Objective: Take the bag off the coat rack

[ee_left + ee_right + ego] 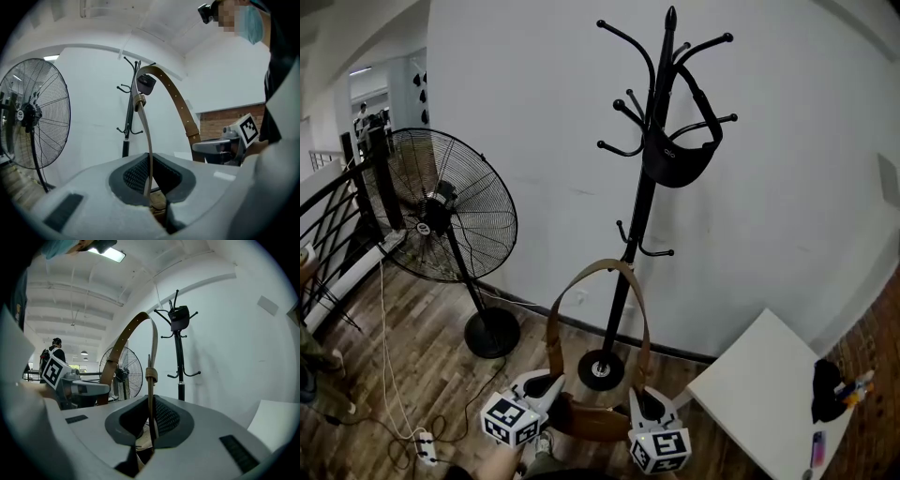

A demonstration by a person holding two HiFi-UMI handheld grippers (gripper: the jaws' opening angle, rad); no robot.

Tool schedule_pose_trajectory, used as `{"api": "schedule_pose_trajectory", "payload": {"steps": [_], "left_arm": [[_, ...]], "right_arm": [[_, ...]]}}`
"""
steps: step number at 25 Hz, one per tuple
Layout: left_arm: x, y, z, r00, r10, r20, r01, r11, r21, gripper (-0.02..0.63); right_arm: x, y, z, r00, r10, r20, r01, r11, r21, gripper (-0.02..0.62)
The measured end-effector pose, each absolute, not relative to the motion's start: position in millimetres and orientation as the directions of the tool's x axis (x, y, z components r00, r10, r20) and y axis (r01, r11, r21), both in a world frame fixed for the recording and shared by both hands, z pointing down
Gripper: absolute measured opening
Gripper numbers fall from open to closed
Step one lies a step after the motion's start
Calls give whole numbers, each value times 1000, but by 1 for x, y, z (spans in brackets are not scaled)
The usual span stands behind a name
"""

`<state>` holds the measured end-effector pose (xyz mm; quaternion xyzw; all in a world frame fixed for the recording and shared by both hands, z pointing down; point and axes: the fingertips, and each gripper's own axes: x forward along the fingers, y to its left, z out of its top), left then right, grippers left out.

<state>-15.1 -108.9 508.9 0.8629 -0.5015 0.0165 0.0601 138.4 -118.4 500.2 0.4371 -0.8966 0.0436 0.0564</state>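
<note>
A brown leather bag (591, 419) hangs low between my two grippers, and its strap (598, 267) arches up in front of the black coat rack (642, 202). My left gripper (546, 384) is shut on the strap's left end (149, 154). At the strap's right end (151, 380), my right gripper (645, 405) is shut too. The brown bag is apart from the rack. A small black bag (677, 159) hangs from an upper hook of the rack. The left gripper view shows the rack (129, 122) beyond the jaws, and so does the right gripper view (179, 362).
A big black standing fan (450, 206) is left of the rack by the white wall. A white table (769, 394) with small items stands at the right. A power strip (425, 448) and cables lie on the wooden floor. A black railing (337, 225) runs along the left.
</note>
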Motion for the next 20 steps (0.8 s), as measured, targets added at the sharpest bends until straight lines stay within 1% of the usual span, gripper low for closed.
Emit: {"api": "schedule_pose_trajectory", "payload": {"steps": [13,20], "left_arm": [[-8,-109,520,504,-856,115,-863,-493,108,17],[-11,-112,517,513,-851,114,-858,-505,92,17]], "right_arm": [[141,-121,509,-610,-775,167,-788,615,-28,28],[138,-122,511,-609,-774,170,-788,615,-23,27]]}}
